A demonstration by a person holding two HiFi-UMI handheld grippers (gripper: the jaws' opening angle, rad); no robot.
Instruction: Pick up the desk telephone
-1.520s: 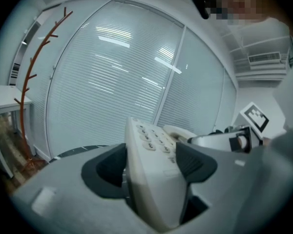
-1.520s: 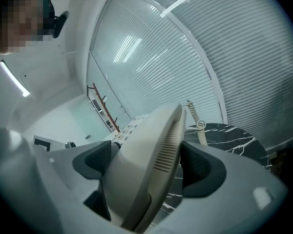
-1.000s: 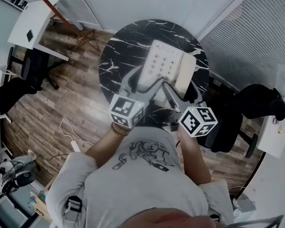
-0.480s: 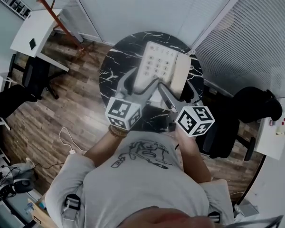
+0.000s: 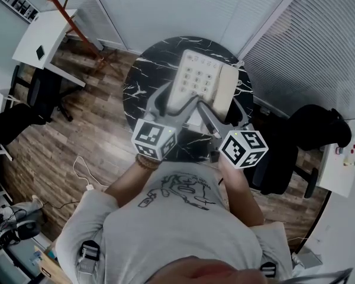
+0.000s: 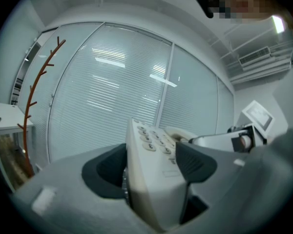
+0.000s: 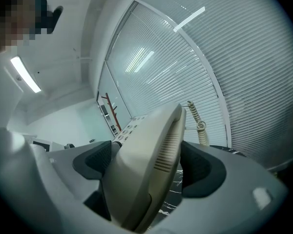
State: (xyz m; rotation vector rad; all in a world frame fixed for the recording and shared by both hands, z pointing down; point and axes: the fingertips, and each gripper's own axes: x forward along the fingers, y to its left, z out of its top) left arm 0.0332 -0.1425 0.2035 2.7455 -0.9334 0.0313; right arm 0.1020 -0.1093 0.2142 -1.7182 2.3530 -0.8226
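Observation:
A cream desk telephone (image 5: 196, 80) with a keypad and its handset (image 5: 226, 91) on the right side hangs above the round black marble table (image 5: 141, 83). My left gripper (image 5: 176, 103) is shut on the telephone's left part (image 6: 154, 179), one dark pad on each side. On the handset side (image 7: 149, 172), my right gripper (image 5: 223, 113) grips the telephone the same way. The coiled cord (image 7: 198, 119) hangs past the handset's far end. Whether the telephone's base touches the table is hidden.
White blinds and glass walls stand behind the table. A red-brown coat rack (image 5: 64, 6) and a white desk (image 5: 42, 38) are at the upper left, black office chairs (image 5: 317, 129) at the right and left. A cable (image 5: 86, 171) lies on the wooden floor.
Both grippers have risen a little with the telephone held between them. Most of that came early; over the last half second the picture barely differs.

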